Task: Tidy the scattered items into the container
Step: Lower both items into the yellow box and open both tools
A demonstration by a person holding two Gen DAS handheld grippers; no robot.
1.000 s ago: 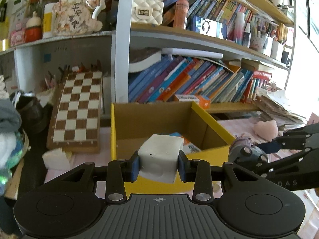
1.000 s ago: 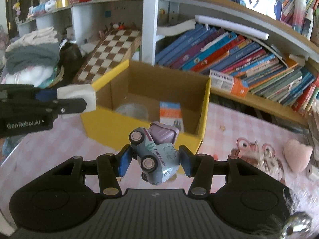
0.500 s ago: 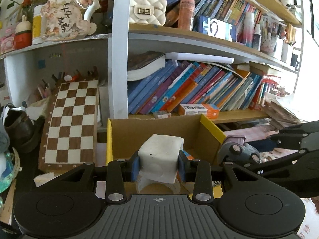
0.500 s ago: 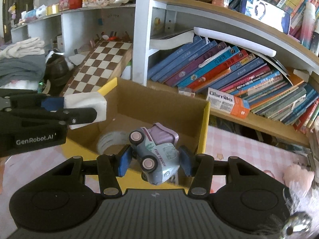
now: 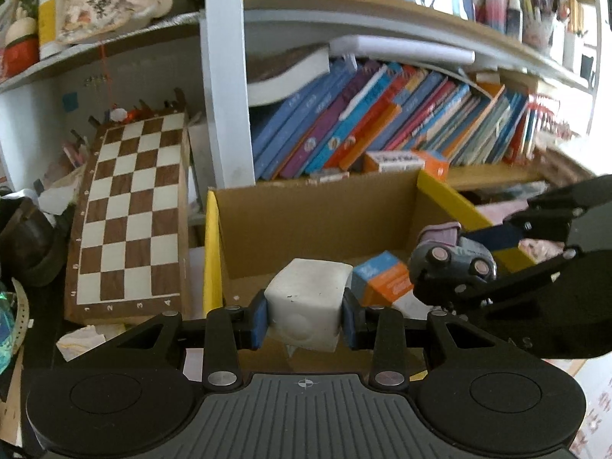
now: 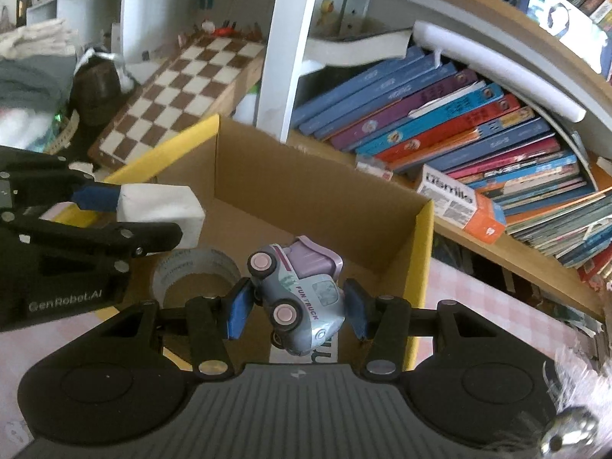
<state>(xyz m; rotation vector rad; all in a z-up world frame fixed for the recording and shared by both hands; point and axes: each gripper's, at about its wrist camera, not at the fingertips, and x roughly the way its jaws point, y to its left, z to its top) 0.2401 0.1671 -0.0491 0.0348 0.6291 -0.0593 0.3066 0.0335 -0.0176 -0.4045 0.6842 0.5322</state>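
My left gripper [image 5: 304, 315] is shut on a white cube [image 5: 306, 306], held over the inside of the open cardboard box [image 5: 317, 222] with yellow flaps. My right gripper [image 6: 296, 308] is shut on a small grey-blue toy truck [image 6: 302, 298] with a lilac roof, also above the box [image 6: 306, 187]. Each gripper shows in the other's view: the truck [image 5: 451, 264] hangs at the right, the cube [image 6: 160, 208] at the left. Inside the box lie a roll of clear tape [image 6: 195, 271] and a small orange and blue carton [image 5: 382, 279].
A tilted chessboard [image 5: 130, 214] leans left of the box. Behind it a white shelf post [image 5: 225, 76] and a row of slanted books [image 5: 382, 130] stand close. Folded clothes [image 6: 26, 61] pile at far left. A pink checked tablecloth [image 6: 497, 321] lies right of the box.
Both grippers moved forward and down, from in front of the box's near wall to above its inside. The cube and the truck stayed gripped. The tape roll came into view below.
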